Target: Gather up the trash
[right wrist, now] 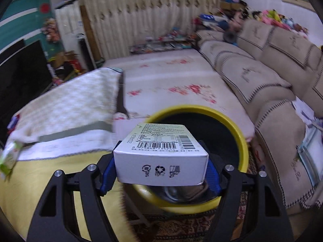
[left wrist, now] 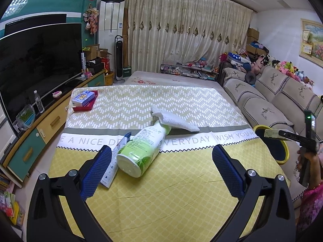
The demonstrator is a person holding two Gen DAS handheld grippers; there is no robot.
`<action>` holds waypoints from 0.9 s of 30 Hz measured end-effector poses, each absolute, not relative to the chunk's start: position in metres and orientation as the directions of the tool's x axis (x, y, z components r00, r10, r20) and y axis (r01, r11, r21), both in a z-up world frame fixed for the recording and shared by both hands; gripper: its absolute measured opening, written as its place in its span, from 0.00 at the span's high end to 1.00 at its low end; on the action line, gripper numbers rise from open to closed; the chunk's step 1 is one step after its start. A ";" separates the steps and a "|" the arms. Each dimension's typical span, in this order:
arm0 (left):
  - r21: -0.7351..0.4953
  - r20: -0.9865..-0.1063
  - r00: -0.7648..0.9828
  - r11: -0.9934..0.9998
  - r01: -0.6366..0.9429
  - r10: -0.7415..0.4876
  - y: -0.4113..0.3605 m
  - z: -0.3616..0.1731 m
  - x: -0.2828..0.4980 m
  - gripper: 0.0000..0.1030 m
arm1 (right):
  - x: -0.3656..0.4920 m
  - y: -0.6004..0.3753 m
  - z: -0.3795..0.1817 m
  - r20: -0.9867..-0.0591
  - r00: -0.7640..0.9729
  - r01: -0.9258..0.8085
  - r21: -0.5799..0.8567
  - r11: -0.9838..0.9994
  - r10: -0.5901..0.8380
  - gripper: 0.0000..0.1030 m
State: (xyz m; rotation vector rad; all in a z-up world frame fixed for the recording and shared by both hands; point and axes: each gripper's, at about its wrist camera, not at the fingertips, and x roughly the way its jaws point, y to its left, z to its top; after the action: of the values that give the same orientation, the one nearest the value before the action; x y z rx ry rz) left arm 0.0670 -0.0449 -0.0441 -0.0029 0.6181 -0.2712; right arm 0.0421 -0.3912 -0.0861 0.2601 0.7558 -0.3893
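My right gripper (right wrist: 160, 173) is shut on a white carton box (right wrist: 161, 153) with a barcode on top. It hangs over the yellow-rimmed bin (right wrist: 243, 139), whose dark inside holds some trash. In the left wrist view the same box (left wrist: 271, 133) shows at the far right above the bin (left wrist: 285, 153), carried by the right gripper in a hand. My left gripper (left wrist: 161, 171) stands open over the yellow tablecloth (left wrist: 171, 191). Just ahead of its left finger lie a green and white spray bottle (left wrist: 141, 151) on its side and a white tube (left wrist: 113, 165). A white cloth (left wrist: 171, 120) rests on the bottle's nozzle.
A blue tissue pack on a red tray (left wrist: 85, 100) sits at the table's far left corner. A TV cabinet (left wrist: 40, 127) runs along the left and a beige sofa (left wrist: 268, 100) along the right. The bin stands between table and sofa.
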 end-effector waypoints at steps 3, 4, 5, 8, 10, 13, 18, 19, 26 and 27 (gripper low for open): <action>-0.084 -0.580 0.772 0.961 0.262 -0.261 -0.048 -0.048 0.072 0.05 | 0.044 -0.398 -0.095 -0.709 0.640 0.484 0.075 0.872 -0.295 0.32; -0.087 -0.584 0.768 0.961 0.264 -0.264 -0.049 -0.049 0.074 0.05 | 0.042 -0.397 -0.095 -0.699 0.652 0.483 0.084 0.872 -0.293 0.30; -0.091 -0.586 0.765 0.960 0.266 -0.268 -0.049 -0.050 0.075 0.05 | 0.039 -0.392 -0.093 -0.684 0.670 0.477 0.097 0.874 -0.290 0.26; -0.107 -0.595 0.752 0.956 0.274 -0.282 -0.047 -0.055 0.083 0.05 | 0.037 -0.381 -0.087 -0.661 0.689 0.464 0.086 0.882 -0.298 0.25; -0.115 -0.597 0.746 0.951 0.286 -0.296 -0.046 -0.057 0.088 0.05 | 0.037 -0.376 -0.084 -0.652 0.704 0.445 0.093 0.891 -0.283 0.25; -0.122 -0.597 0.735 0.942 0.314 -0.322 -0.046 -0.061 0.098 0.05 | 0.038 -0.363 -0.078 -0.642 0.721 0.414 0.098 0.905 -0.260 0.23; -0.070 -0.609 0.732 0.940 0.334 -0.306 -0.045 -0.072 0.120 0.05 | 0.043 -0.352 -0.076 -0.647 0.725 0.385 0.097 0.918 -0.236 0.21; -0.060 -0.614 0.731 0.941 0.334 -0.298 -0.044 -0.075 0.124 0.05 | 0.044 -0.350 -0.077 -0.650 0.724 0.382 0.098 0.919 -0.231 0.21; -0.098 -0.668 0.675 0.936 0.338 -0.314 -0.036 -0.097 0.151 0.05 | 0.045 -0.347 -0.079 -0.655 0.723 0.371 0.103 0.923 -0.218 0.20; -0.108 -0.673 0.668 0.935 0.337 -0.318 -0.035 -0.100 0.154 0.05 | 0.045 -0.346 -0.079 -0.656 0.724 0.369 0.104 0.924 -0.215 0.20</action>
State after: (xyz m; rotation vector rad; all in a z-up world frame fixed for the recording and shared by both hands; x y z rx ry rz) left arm 0.1539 -0.0348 -0.1001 0.0258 0.7540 -0.3696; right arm 0.0453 -0.3460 -0.0789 0.2352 0.6911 -0.3252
